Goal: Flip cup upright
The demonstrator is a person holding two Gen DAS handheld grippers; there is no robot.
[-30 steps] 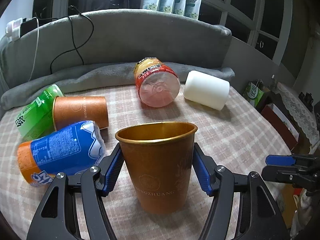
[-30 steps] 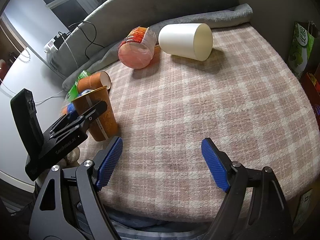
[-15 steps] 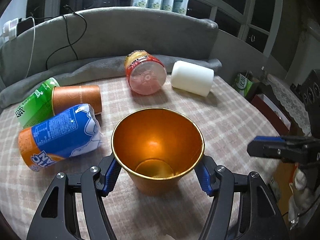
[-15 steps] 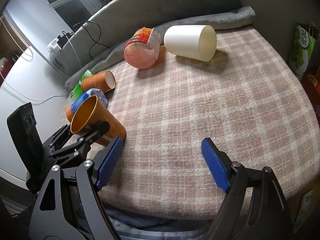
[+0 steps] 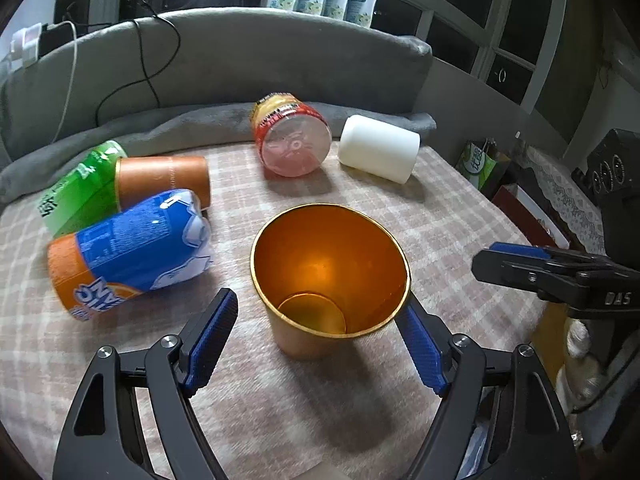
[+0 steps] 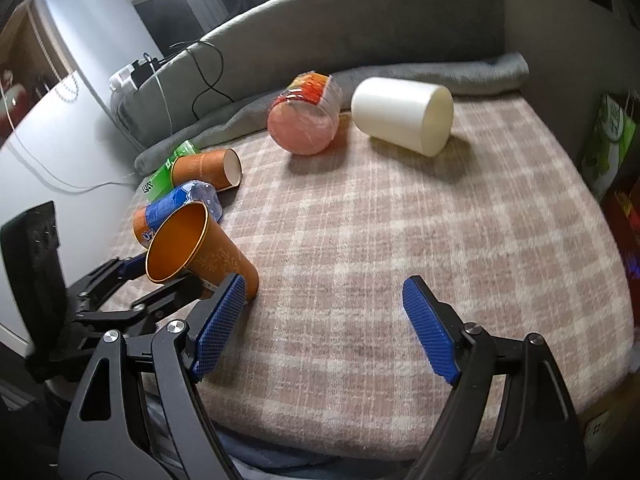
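Note:
A gold-orange cup stands mouth-up on the checked cloth, leaning toward the camera; it also shows in the right wrist view. My left gripper is open, its blue pads on either side of the cup with a gap on the left side. My right gripper is open and empty over the cloth, right of the cup. A white cup lies on its side at the back, also seen in the right wrist view. A brown paper cup lies on its side at the left.
A blue-orange bottle, a green bottle and a red-capped jar lie on the cloth. A grey sofa back with cables borders the rear. The cloth's right edge drops off beside boxes.
My left gripper has opened and released the cup, which now stands on the cloth. The left camera has risen and looks down into the cup. The right gripper stays open.

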